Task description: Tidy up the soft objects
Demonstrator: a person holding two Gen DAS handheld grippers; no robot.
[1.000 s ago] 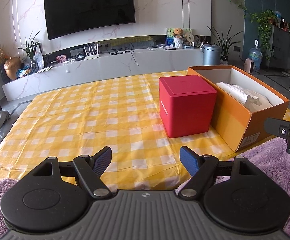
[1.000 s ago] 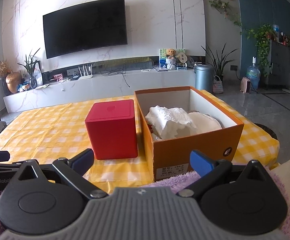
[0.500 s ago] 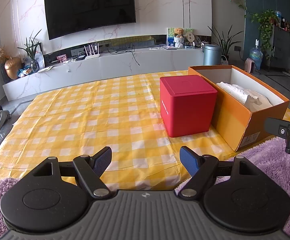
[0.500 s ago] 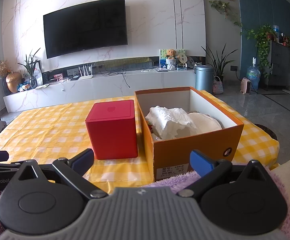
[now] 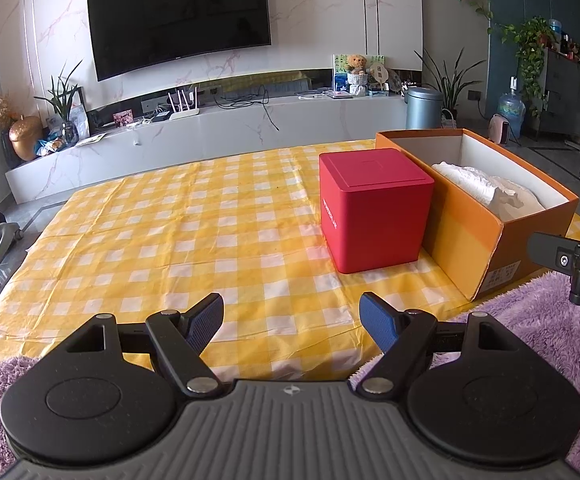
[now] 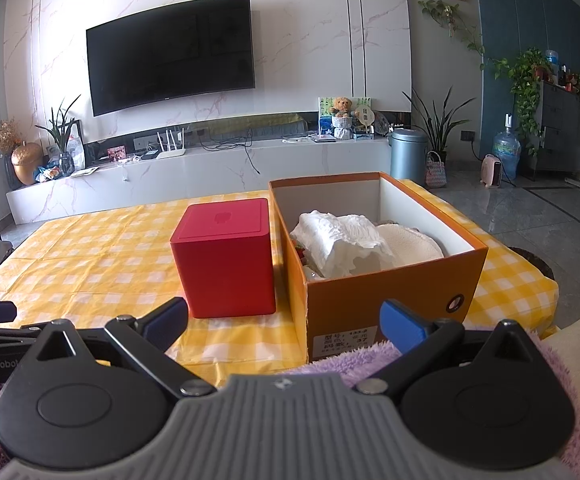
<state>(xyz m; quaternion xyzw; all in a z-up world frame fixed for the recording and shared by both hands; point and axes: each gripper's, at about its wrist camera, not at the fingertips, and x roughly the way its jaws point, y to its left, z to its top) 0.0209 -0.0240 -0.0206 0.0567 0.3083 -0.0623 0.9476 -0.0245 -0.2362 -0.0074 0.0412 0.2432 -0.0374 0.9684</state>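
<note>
A big table with a yellow checked cloth holds an open orange box, and a closed red box sits just beside it on the left. Soft white things lie bunched up inside the orange box. Near the table's front edge, over fluffy purple fabric, the left gripper and the right gripper both have their fingers spread wide with nothing between them.

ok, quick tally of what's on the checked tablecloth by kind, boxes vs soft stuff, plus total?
Boxes: 2, the red box and the open orange box
Soft white items in the orange box: 2, the crumpled white cloth and the cream pad
Total: 4
</note>
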